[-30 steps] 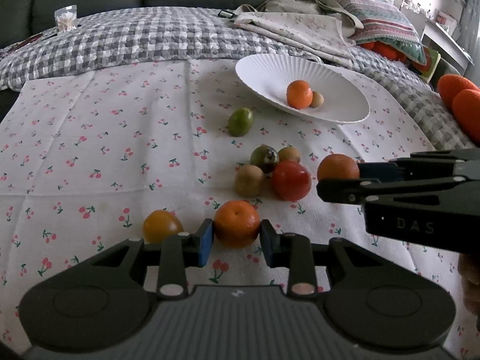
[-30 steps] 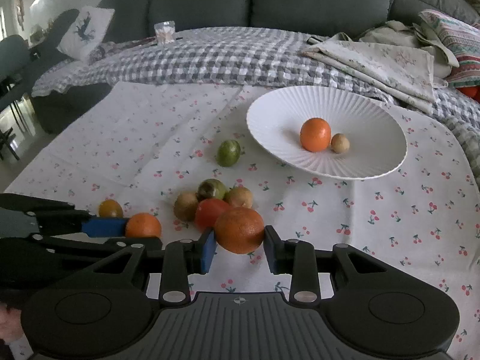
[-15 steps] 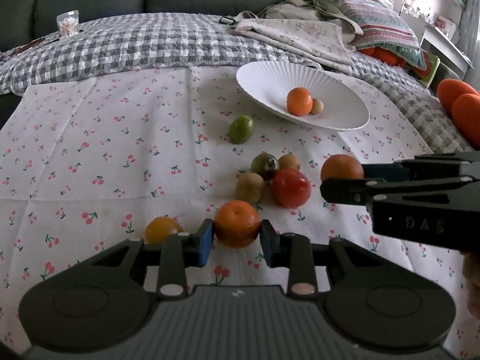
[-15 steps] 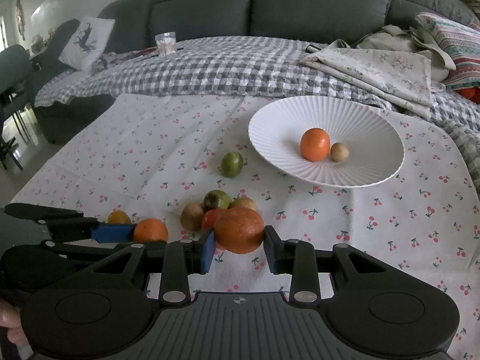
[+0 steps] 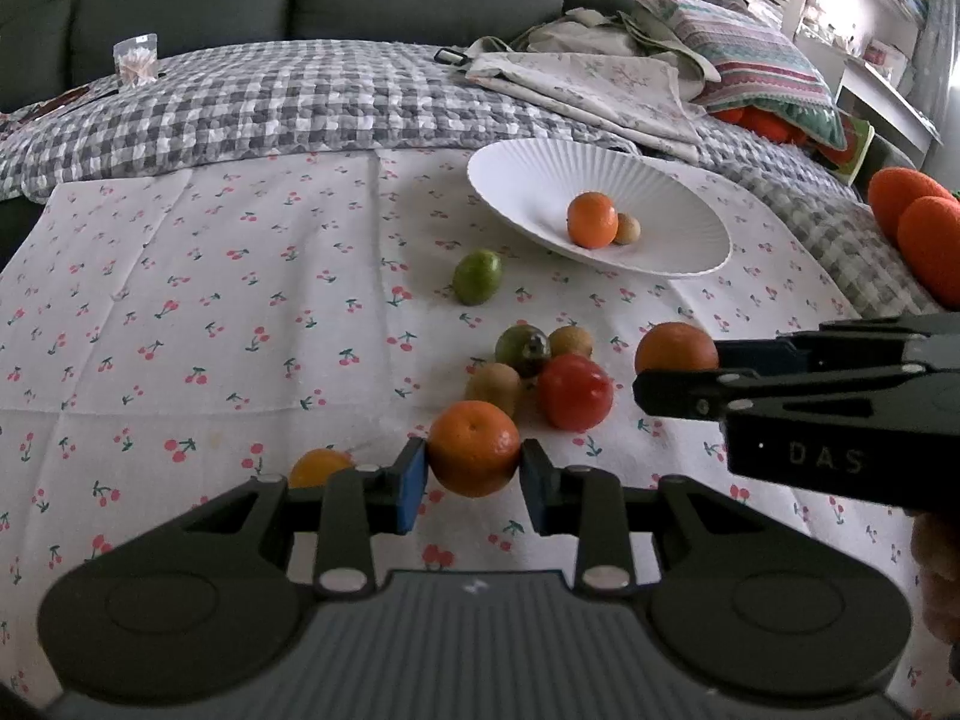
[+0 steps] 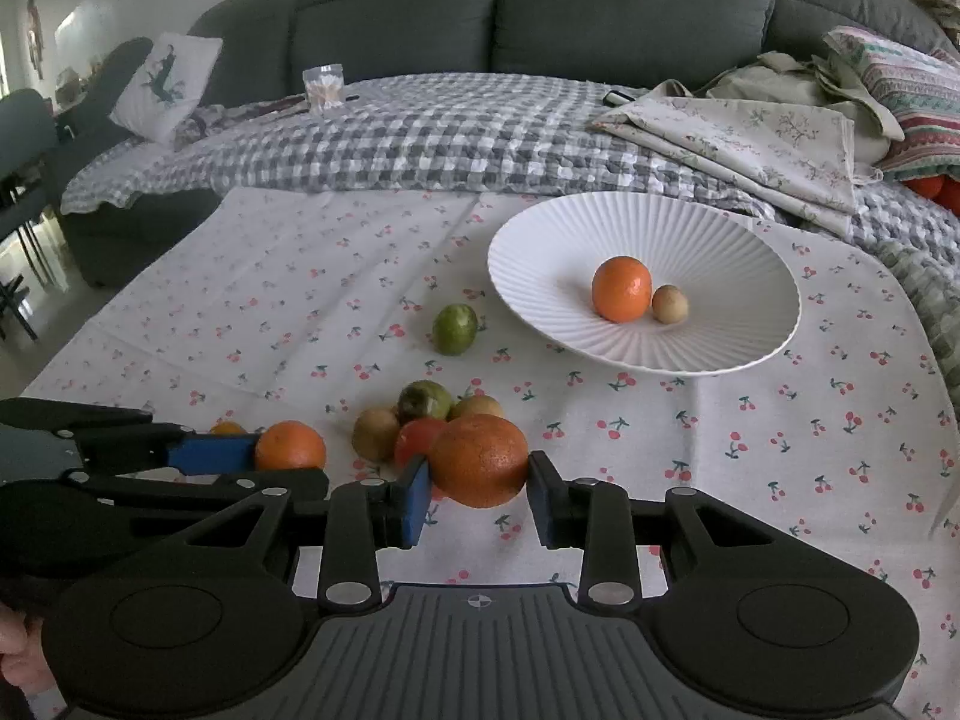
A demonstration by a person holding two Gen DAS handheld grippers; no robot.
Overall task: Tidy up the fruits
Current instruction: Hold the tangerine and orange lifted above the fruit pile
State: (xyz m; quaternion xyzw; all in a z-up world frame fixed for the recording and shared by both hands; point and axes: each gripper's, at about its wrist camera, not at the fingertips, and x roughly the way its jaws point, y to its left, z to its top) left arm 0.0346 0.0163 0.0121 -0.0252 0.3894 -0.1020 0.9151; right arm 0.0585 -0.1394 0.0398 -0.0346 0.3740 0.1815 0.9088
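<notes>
A small orange [image 5: 474,449] is being gripped between the blue-padded fingers of the left gripper [image 5: 474,474], and a larger, rougher orange [image 6: 480,459] is being clamped in the right gripper [image 6: 480,480]. Compared with a second ago, both fruits are being carried higher above the cloth, and the white ribbed bowl [image 6: 708,228] is being approached; this suggests both pickups are done and delivery to the bowl is beginning. Inside the bowl, an orange [image 6: 621,289] and a small tan fruit [image 6: 669,303] are already resting, touching. Left on the cherry-print tablecloth [image 6: 300,276] are a cluster of a tomato [image 5: 575,391], two kiwis and a dark green fruit, a lime [image 5: 477,276] nearer the bowl, and a small yellow-orange fruit [image 5: 318,467] beside the left gripper. Beyond, a grey checked blanket [image 6: 420,138], folded linens and a dark sofa [image 6: 600,6] are being shown.
</notes>
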